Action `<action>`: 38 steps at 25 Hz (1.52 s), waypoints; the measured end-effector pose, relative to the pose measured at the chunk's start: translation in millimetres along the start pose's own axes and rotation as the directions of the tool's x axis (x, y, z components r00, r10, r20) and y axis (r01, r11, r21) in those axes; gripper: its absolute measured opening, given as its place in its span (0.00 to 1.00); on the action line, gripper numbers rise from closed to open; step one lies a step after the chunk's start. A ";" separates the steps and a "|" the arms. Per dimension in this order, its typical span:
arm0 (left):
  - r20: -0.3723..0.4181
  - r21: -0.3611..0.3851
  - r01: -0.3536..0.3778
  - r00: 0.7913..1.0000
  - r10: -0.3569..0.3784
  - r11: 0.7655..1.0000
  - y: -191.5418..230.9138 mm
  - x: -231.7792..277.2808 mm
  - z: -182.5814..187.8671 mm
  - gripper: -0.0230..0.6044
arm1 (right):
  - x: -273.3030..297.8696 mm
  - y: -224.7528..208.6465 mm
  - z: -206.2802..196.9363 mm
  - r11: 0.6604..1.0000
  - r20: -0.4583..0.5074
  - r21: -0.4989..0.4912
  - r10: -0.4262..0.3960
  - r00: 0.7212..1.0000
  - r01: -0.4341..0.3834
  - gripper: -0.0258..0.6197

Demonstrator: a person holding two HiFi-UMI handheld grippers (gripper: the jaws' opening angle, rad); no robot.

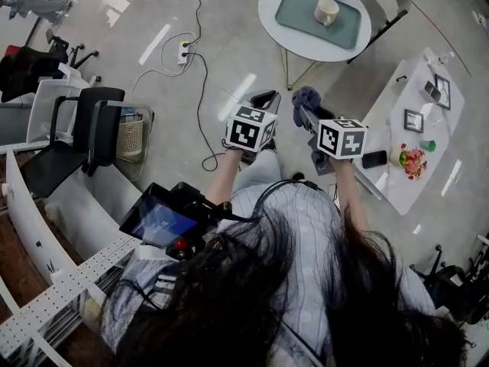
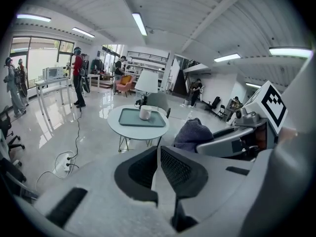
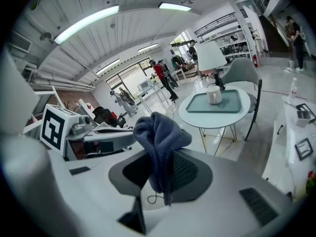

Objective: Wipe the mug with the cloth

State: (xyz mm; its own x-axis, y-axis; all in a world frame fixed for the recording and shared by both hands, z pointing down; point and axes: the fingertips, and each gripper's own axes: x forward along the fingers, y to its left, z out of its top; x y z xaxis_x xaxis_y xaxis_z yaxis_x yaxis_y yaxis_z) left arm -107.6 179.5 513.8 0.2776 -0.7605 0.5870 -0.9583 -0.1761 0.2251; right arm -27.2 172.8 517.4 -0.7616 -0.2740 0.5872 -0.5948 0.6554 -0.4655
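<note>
A cream mug (image 1: 326,11) stands on a teal tray (image 1: 294,10) on a round white table (image 1: 269,17) some way ahead of me. Both grippers are held in the air, short of the table. My left gripper (image 1: 266,102) is shut with nothing between its jaws; its own view shows the pads together (image 2: 159,149) and the mug (image 2: 145,112) beyond them. My right gripper (image 1: 304,112) is shut on a dark blue cloth (image 1: 306,96). In the right gripper view the cloth (image 3: 158,137) bunches over the jaws, and the mug (image 3: 214,95) is far off.
A long white table (image 1: 397,151) with picture frames, a phone and colourful items stands on the right. Black chairs (image 1: 99,128) and a mesh bin are on the left. A power strip with cables (image 1: 183,52) lies on the floor. A lamp (image 2: 146,81) stands behind the mug. People (image 2: 77,78) stand in the background.
</note>
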 end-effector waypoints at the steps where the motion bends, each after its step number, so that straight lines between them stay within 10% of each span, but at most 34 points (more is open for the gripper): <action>1: 0.003 -0.002 -0.003 1.000 0.003 1.000 -6.0 -1.3 -1.7 0.10 | -6.2 -0.3 -4.0 1.000 0.000 -0.004 0.004 1.000 -0.004 0.19; 19: 0.006 -0.040 -0.038 0.999 0.038 0.998 -138.7 -34.4 -72.9 0.10 | -121.3 -8.2 -101.4 0.995 0.003 -0.071 0.074 0.997 -0.073 0.19; 38: 0.024 -0.018 -0.070 0.997 0.070 0.997 -177.0 -57.4 -91.6 0.10 | -153.6 3.4 -132.9 0.983 -0.006 -0.144 0.111 0.994 -0.111 0.19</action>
State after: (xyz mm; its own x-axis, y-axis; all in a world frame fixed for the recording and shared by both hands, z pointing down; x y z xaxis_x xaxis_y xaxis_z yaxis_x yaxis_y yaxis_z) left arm 52.3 311.6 511.6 0.2079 -0.7855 0.5829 -0.9739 -0.1111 0.1977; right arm 121.9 310.7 513.5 -0.8216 -0.1954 0.5355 -0.4634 0.7760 -0.4279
